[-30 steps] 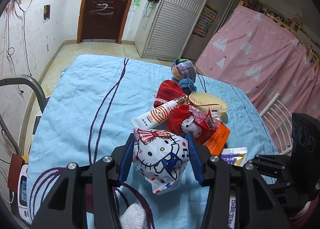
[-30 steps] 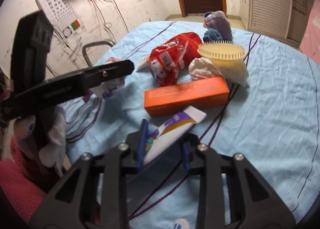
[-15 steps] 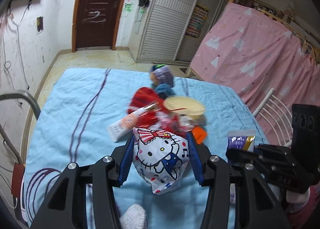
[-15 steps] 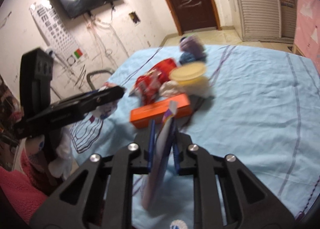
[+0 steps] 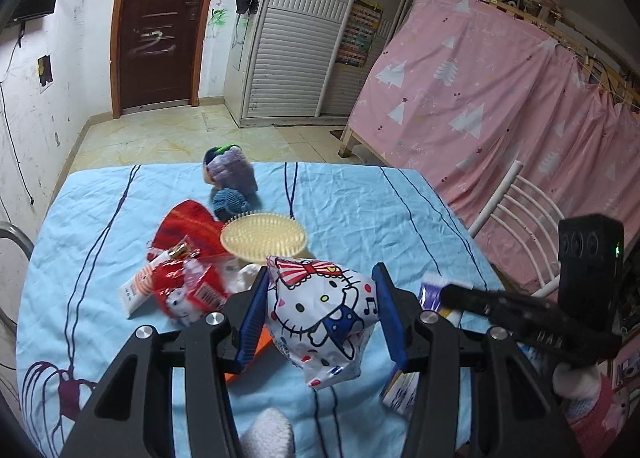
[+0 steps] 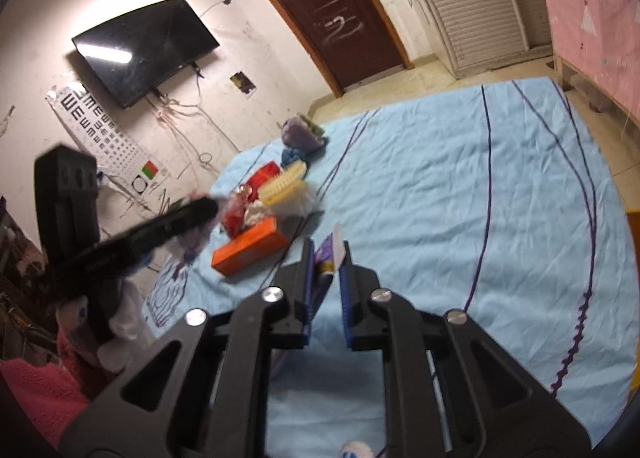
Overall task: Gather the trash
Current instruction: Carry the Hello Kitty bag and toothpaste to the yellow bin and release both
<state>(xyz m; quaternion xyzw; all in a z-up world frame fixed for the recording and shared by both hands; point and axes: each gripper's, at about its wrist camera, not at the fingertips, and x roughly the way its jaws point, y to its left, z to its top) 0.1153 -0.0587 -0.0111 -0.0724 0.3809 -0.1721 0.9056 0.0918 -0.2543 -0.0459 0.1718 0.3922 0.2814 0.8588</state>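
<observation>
My left gripper (image 5: 320, 278) is shut on a white cartoon-cat snack packet (image 5: 320, 314), held up above the blue bedsheet (image 5: 360, 210). My right gripper (image 6: 327, 254) has its jaws closing flat on a purple-and-white toothpaste tube (image 6: 322, 258), which stands on edge between the pads, lifted off the sheet. In the left wrist view the tube (image 5: 432, 290) shows beside the right gripper's black finger. A red snack packet (image 5: 184, 286), an orange box (image 6: 250, 244) and a striped tube (image 5: 138, 288) lie in the pile on the sheet.
A yellow brush (image 5: 262, 238), a red cloth (image 5: 188, 222), a blue yarn ball (image 5: 230, 200) and a purple knitted thing (image 5: 232, 170) lie behind the pile. A white chair back (image 5: 516, 210) and a pink curtain (image 5: 500, 98) stand right of the bed.
The right gripper closed on the toothpaste tube, lifted it off the sheet and rolled it on edge. Both grippers drew back from the pile, the left one still holding the cat packet.
</observation>
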